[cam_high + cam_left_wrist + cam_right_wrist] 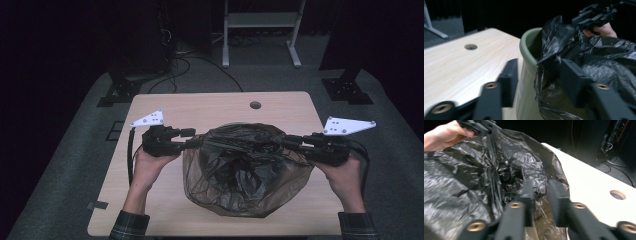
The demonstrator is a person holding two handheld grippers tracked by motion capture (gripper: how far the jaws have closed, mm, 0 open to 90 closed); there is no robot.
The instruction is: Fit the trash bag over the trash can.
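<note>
A black plastic bag (245, 165) lies draped over a pale green bin (526, 47) in the middle of the wooden table (210, 107). My left gripper (197, 141) sits at the bag's left edge. In the left gripper view its jaws (539, 65) stand apart, with the bin's rim and a fold of the bag (599, 55) between them. My right gripper (286, 141) is at the bag's right edge. In the right gripper view its jaws (540, 185) are nearly together, pinching the bag's film (474, 177). The bag is stretched between the two grippers.
A round cable hole (255, 105) is in the table near its far edge. Beyond the table are a white frame's legs (260, 30), black stands and loose cables on the grey floor. Bare tabletop lies to the left and right of the bag.
</note>
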